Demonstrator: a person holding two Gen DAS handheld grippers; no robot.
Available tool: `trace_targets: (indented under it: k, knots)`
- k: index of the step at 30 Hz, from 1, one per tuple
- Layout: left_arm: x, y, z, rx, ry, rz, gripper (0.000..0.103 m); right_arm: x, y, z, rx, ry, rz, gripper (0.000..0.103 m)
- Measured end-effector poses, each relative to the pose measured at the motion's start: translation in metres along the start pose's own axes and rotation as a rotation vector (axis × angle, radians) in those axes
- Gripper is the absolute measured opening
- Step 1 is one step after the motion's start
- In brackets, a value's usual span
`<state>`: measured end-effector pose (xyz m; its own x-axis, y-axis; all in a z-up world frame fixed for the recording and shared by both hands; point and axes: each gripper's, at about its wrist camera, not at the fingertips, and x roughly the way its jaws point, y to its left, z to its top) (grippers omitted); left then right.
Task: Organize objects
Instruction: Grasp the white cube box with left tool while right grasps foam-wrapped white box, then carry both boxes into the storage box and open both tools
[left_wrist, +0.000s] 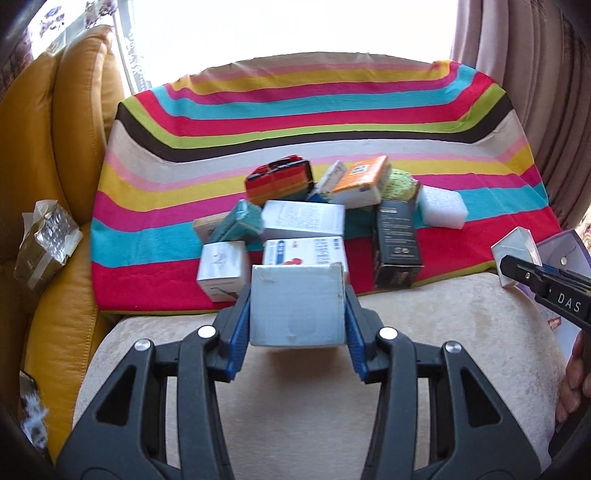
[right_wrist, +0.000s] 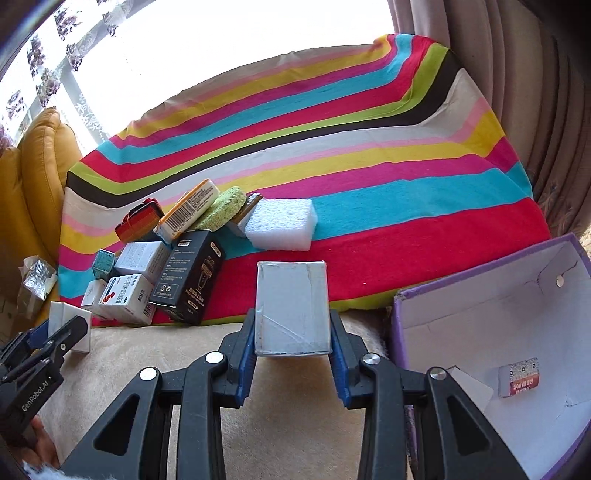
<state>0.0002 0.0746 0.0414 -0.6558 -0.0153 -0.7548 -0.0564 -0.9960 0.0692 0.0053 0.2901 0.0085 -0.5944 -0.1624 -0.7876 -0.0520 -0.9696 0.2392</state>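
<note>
Our left gripper (left_wrist: 297, 314) clamps a white box (left_wrist: 297, 304); our right gripper (right_wrist: 293, 332) clamps a grey box (right_wrist: 291, 306) beside the purple bin (right_wrist: 480, 295), which holds one small packet (right_wrist: 519, 376).

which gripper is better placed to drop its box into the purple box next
Right. The right gripper holds a white box directly beside the open purple box. The left gripper holds its own white box near the pile, farther away.

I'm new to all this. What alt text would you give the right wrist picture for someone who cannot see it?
A hand-held gripper clamps a small white box above a beige cushion, beside an open purple box. To the left, a pile of small boxes and sponges lies on a striped blanket.
</note>
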Motion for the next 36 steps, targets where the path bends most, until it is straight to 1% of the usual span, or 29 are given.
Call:
trace_targets:
  k: [6,13,19,21,25,31,36]
  knots:
    - [-0.002,-0.056,0.006,0.094,-0.01,-0.029,0.049,-0.012,-0.027,-0.005,0.049,-0.006,-0.004,0.036]
    - [-0.006,-0.113,0.01,0.173,-0.012,-0.109,0.049,-0.03,-0.062,-0.009,0.066,-0.022,-0.038,0.036]
    - [-0.009,-0.159,0.01,0.222,0.009,-0.228,0.049,-0.046,-0.099,-0.021,0.087,-0.023,-0.112,0.036]
    - [-0.01,-0.173,0.01,0.236,0.025,-0.288,0.049,-0.051,-0.113,-0.023,0.101,-0.024,-0.132,0.036]
    - [-0.01,-0.197,0.008,0.248,0.065,-0.384,0.049,-0.062,-0.136,-0.024,0.119,-0.037,-0.195,0.036]
    - [-0.011,-0.219,0.005,0.27,0.088,-0.456,0.049,-0.073,-0.165,-0.023,0.154,-0.048,-0.285,0.036]
    - [-0.011,-0.229,0.006,0.273,0.104,-0.541,0.05,-0.072,-0.176,-0.023,0.181,-0.04,-0.318,0.037]
